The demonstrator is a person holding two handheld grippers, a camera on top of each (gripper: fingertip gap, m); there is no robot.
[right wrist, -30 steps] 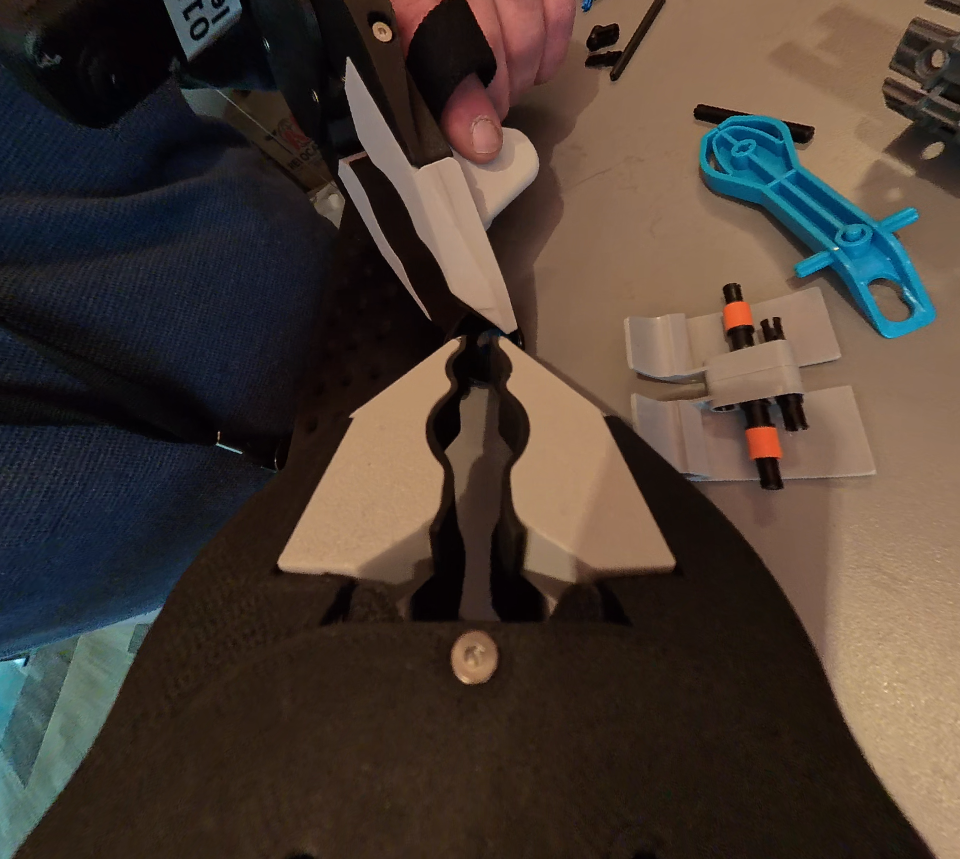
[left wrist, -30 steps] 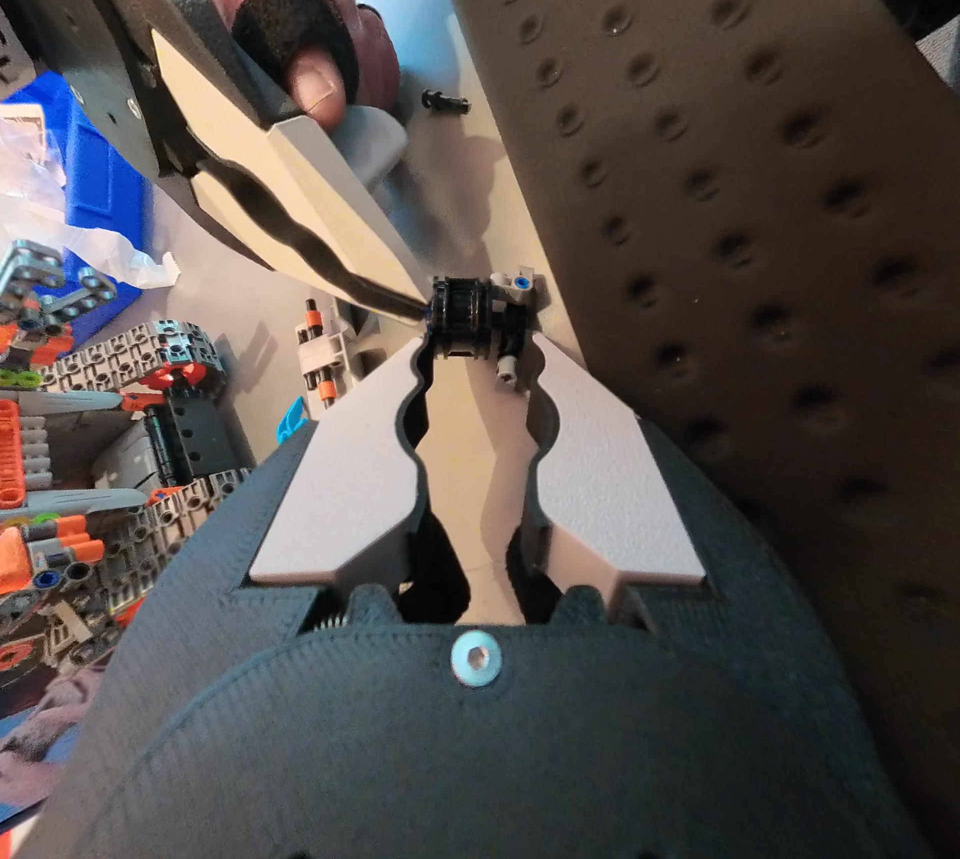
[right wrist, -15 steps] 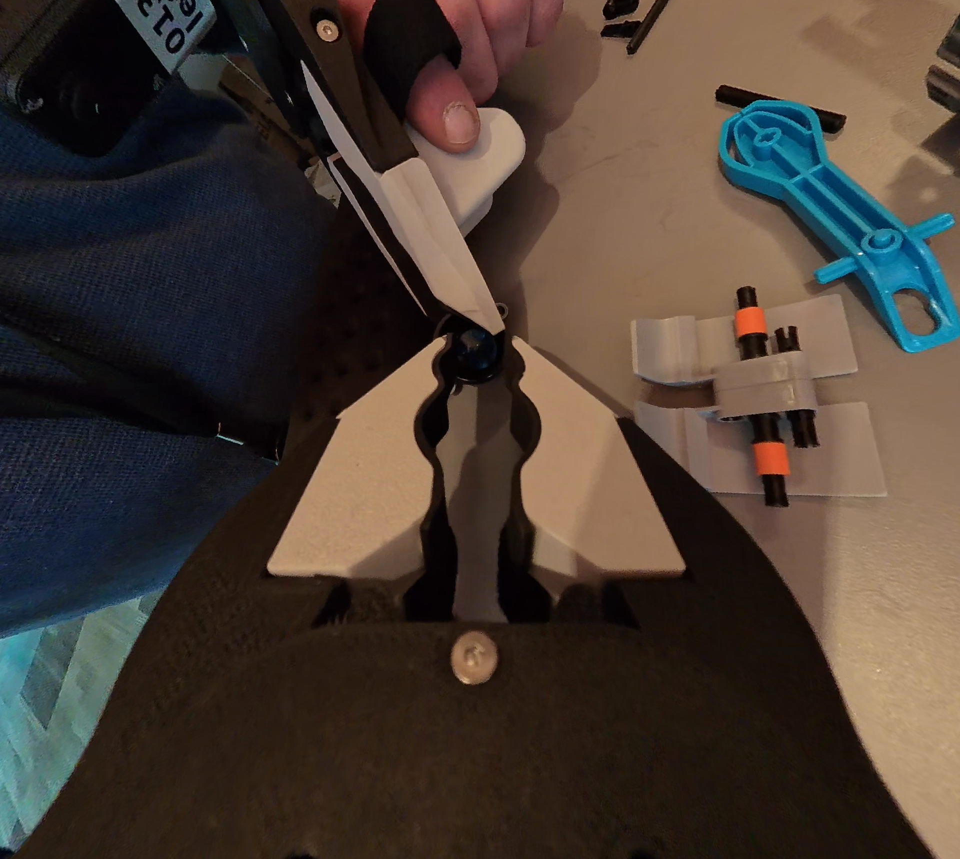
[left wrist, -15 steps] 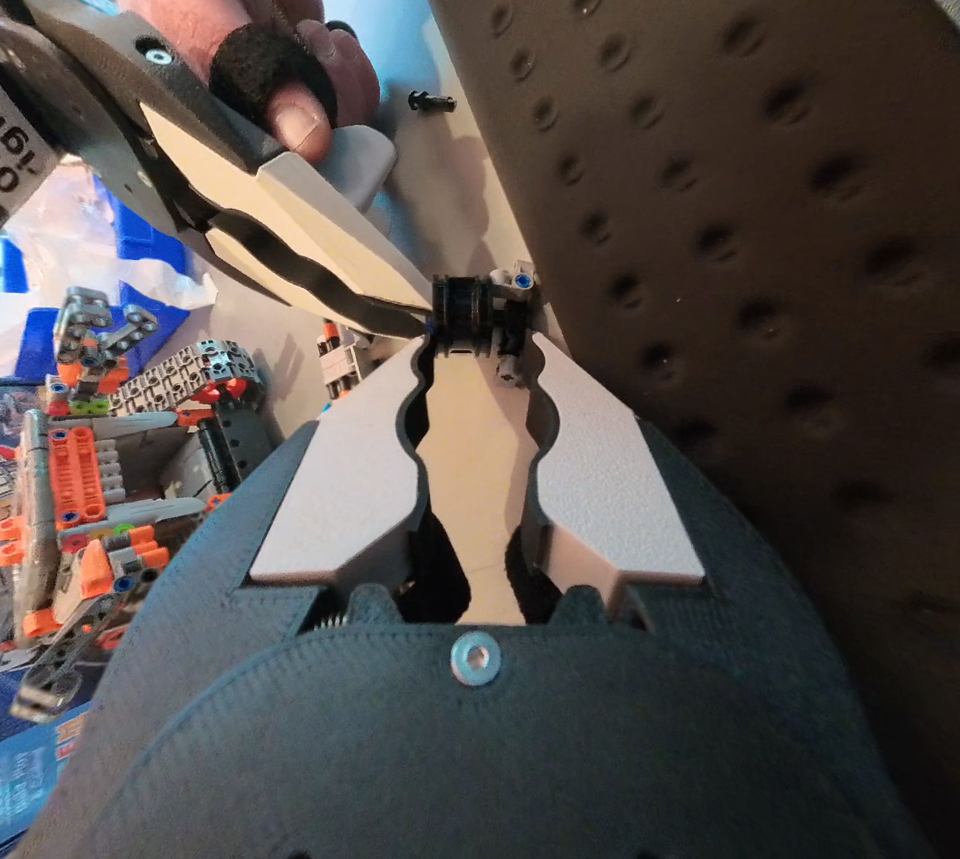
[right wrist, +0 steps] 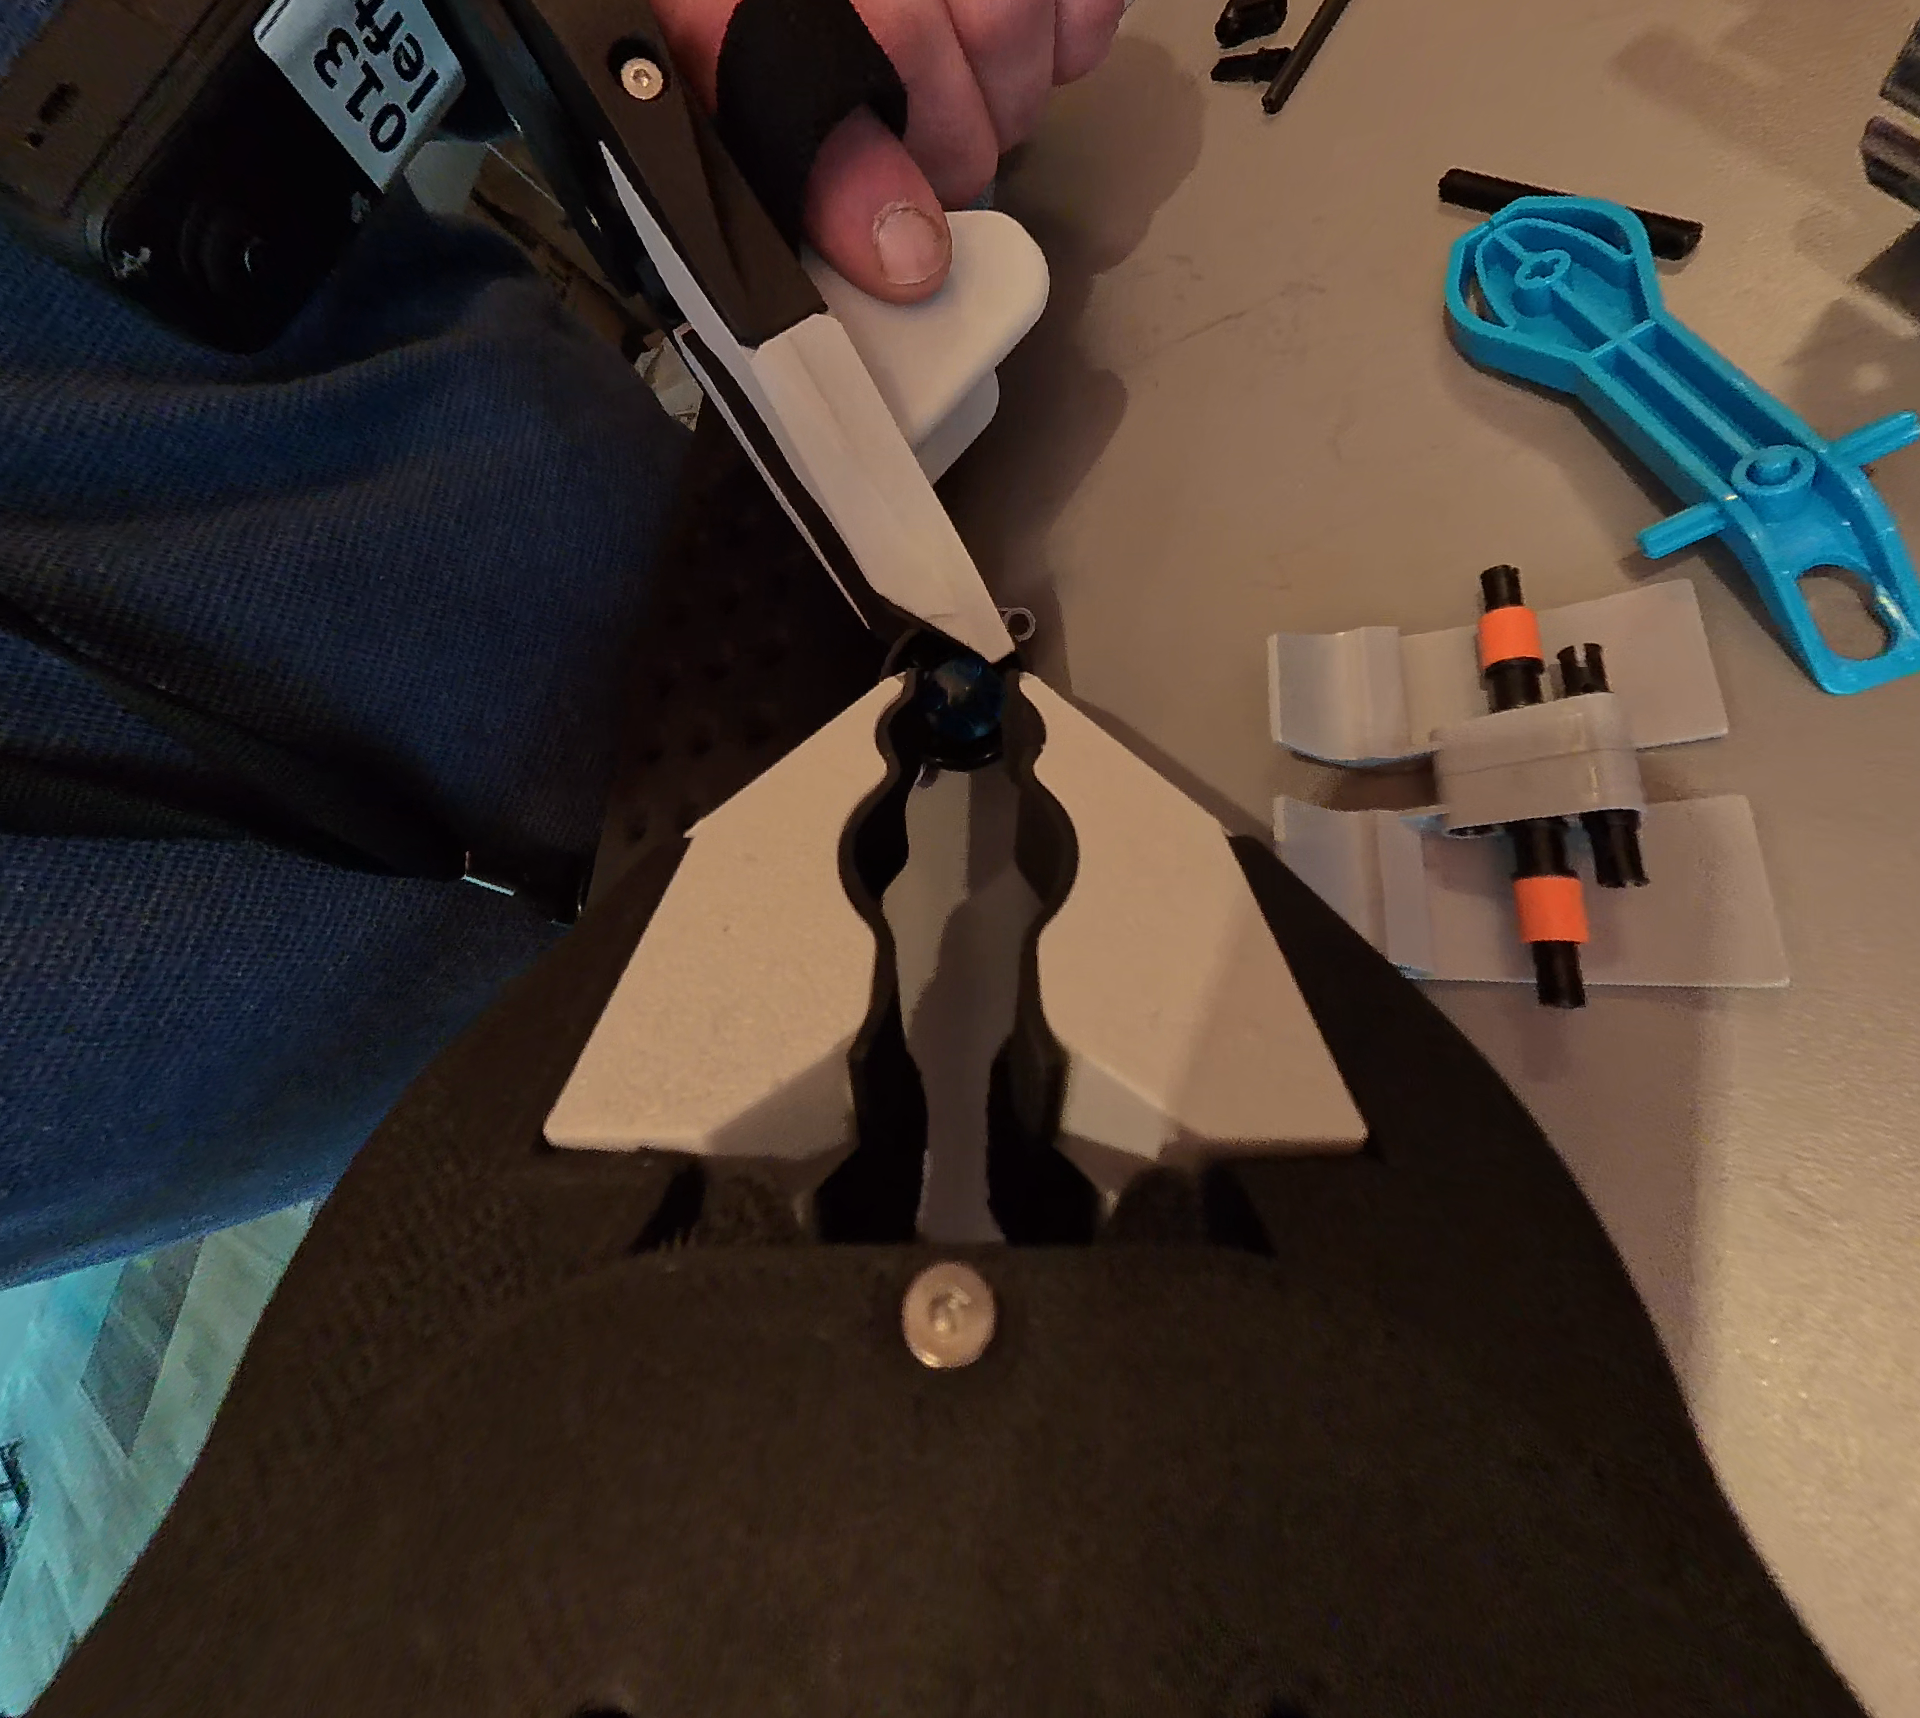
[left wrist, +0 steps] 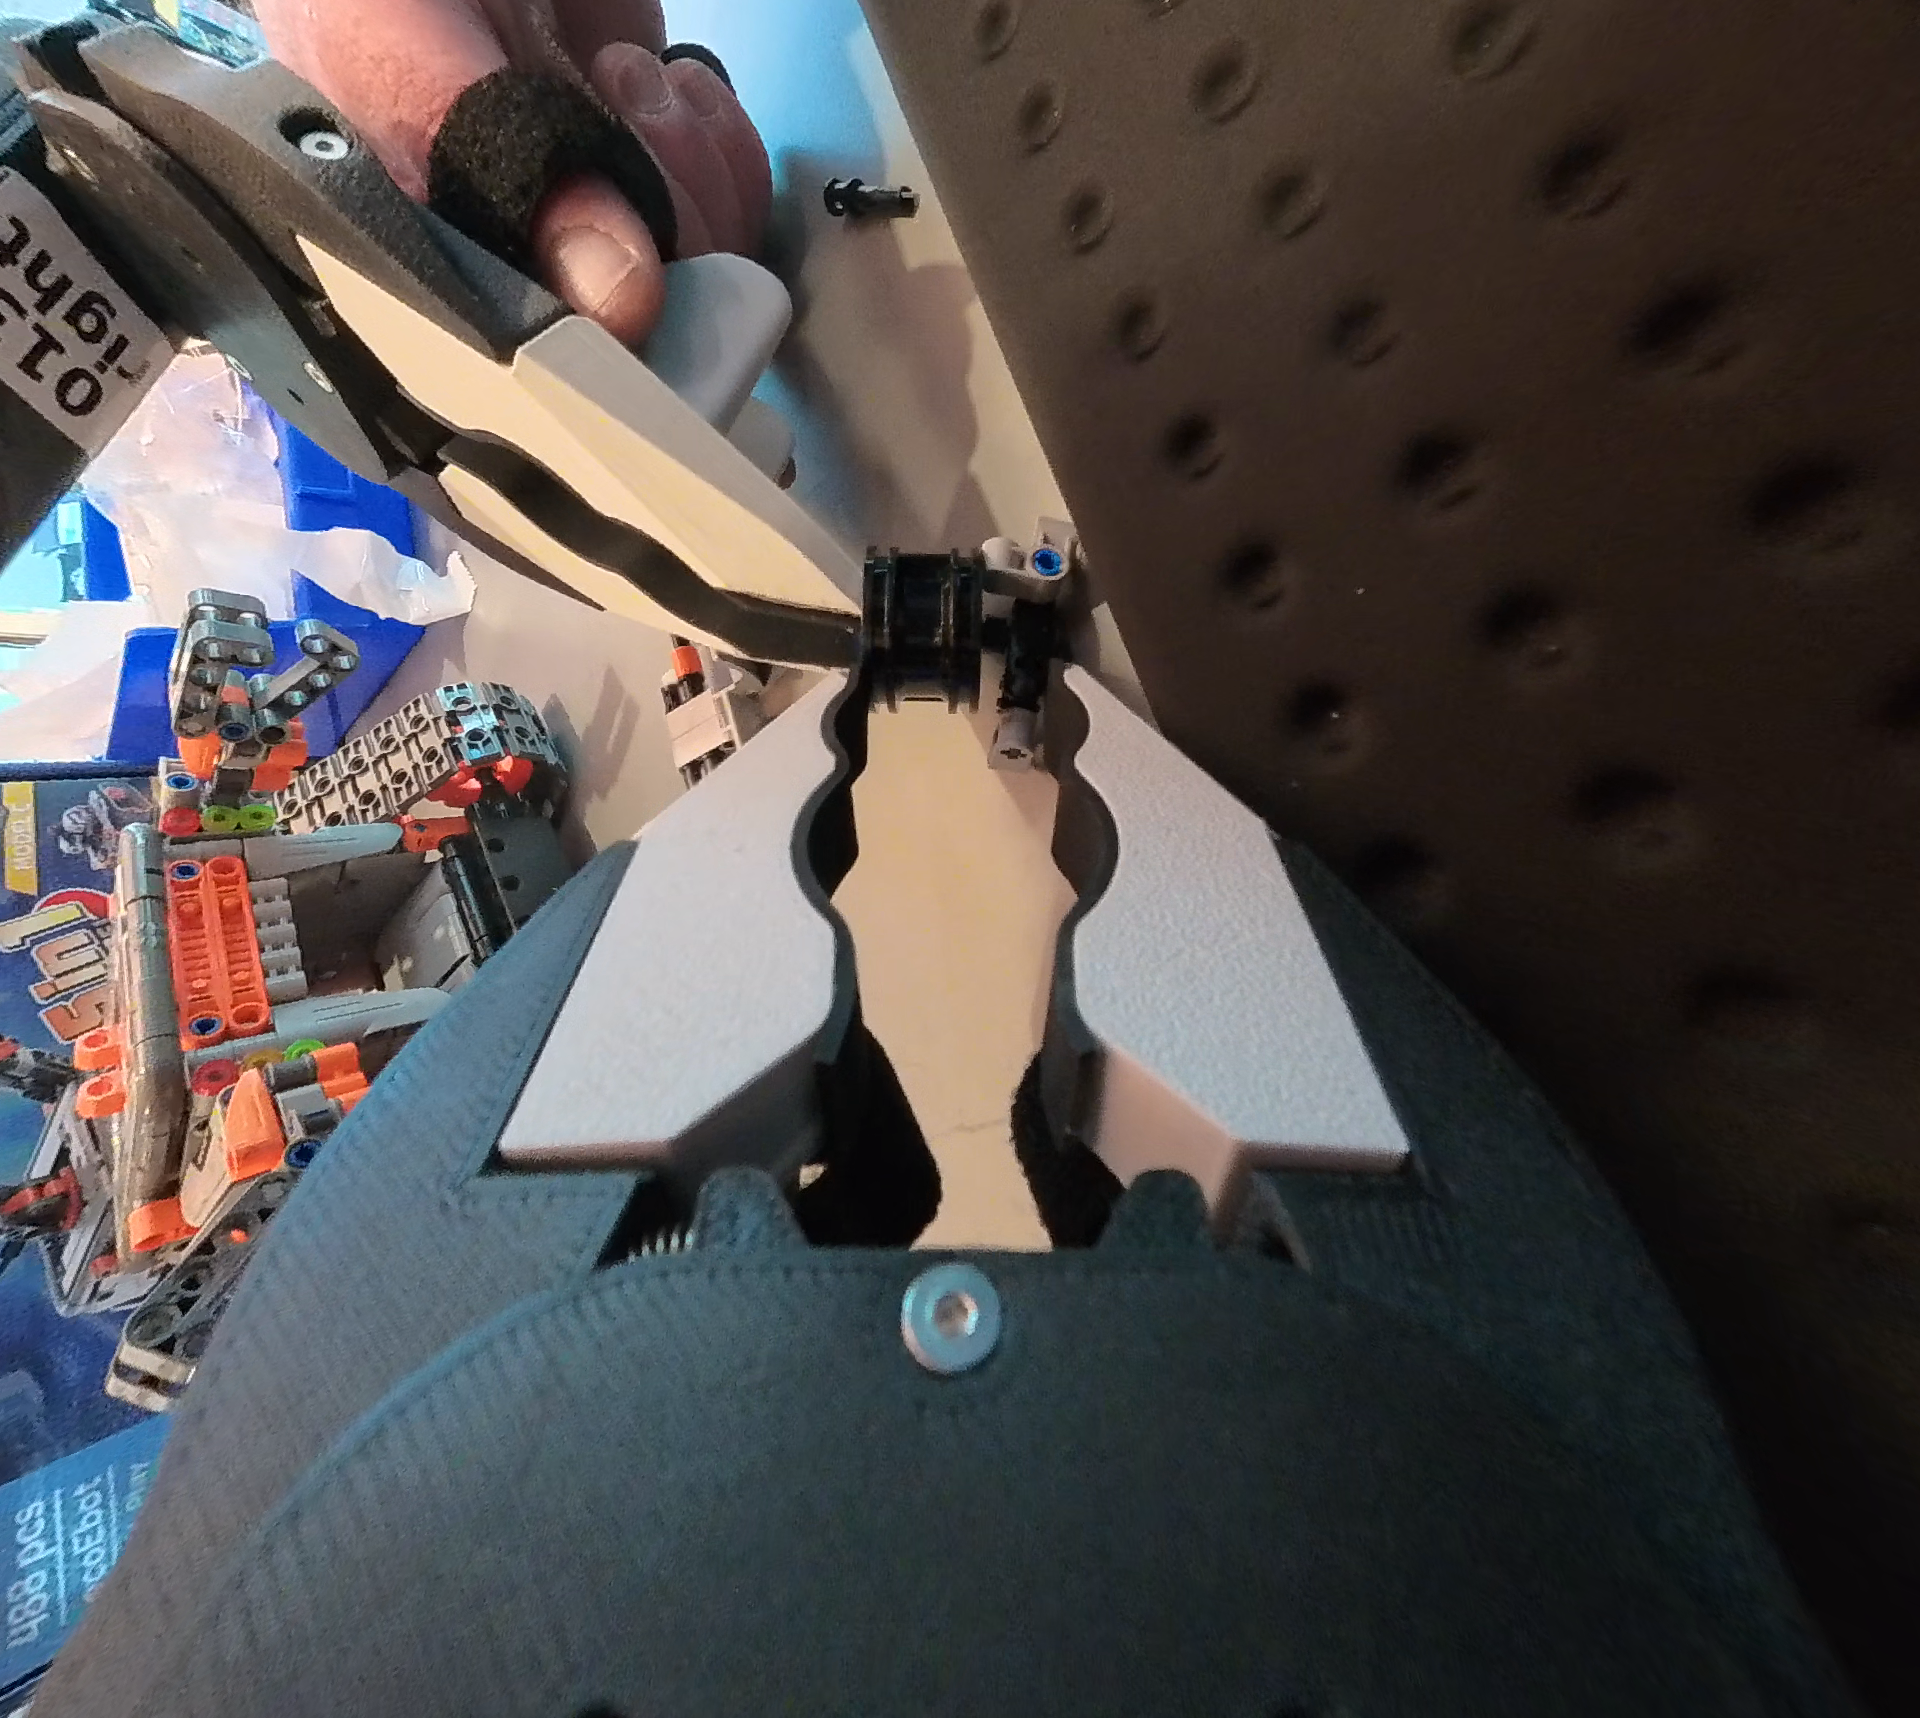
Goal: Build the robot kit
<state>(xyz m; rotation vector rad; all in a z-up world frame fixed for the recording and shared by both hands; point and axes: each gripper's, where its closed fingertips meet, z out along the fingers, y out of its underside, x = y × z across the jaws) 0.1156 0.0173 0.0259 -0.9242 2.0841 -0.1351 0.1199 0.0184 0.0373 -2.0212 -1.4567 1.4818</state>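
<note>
Grey surface (right wrist: 1299, 421) holds loose toy parts: a blue tool (right wrist: 1683, 442) and a grey part with orange rings (right wrist: 1527, 785) lie near each other. The left gripper (left wrist: 956, 686) and the right gripper (right wrist: 956, 702) meet tip to tip just past the surface's near edge. Both sets of jaws pinch one little black wheel piece (left wrist: 920, 629) between them. A half-built toy (left wrist: 208, 941) sits well apart.

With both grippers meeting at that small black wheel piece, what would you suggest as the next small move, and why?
Probably press the two together gently. The left gripper pinches the black wheel piece, and the right gripper meets it end-on, so a short axial push seems apt.
</note>
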